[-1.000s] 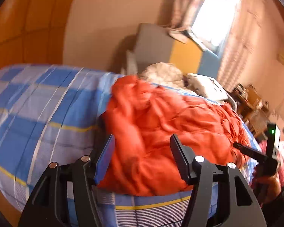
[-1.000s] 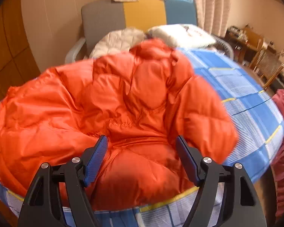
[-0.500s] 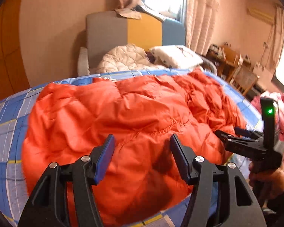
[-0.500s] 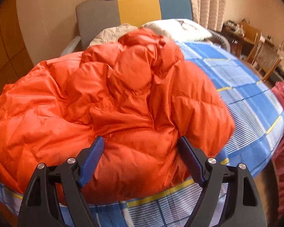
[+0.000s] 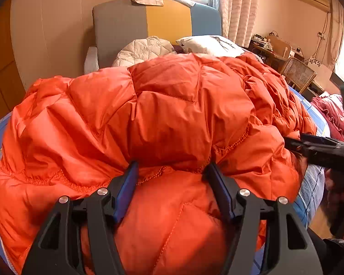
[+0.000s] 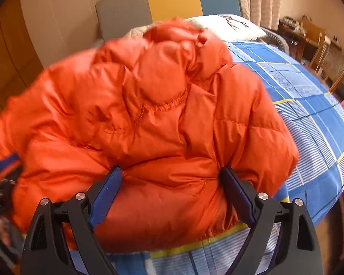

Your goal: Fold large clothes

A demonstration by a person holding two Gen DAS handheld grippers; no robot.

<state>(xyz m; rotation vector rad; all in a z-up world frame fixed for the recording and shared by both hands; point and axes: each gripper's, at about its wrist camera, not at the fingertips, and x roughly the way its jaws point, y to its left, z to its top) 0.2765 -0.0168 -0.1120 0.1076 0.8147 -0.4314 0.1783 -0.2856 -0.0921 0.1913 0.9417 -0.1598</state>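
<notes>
Orange, slippery quilted down jacket (image 5: 172,119) heaped mid-frame on blue checked bedspread (image 6: 309,105); left gripper (image 5: 172,171) spread apart, pressed into the near hem; right gripper (image 6: 172,176) likewise apart astride the hem; likely to pinch puffy fill only, slip loose, spring open.

Orange down jacket (image 5: 172,119): we find its lower edge cut off by the left wrist frame; blurred in the right wrist view. Right gripper (image 5: 293,145): fingertips buried in folds. Blue checked bedcover (image 6: 309,105): mostly hidden beneath the jacket.
</notes>
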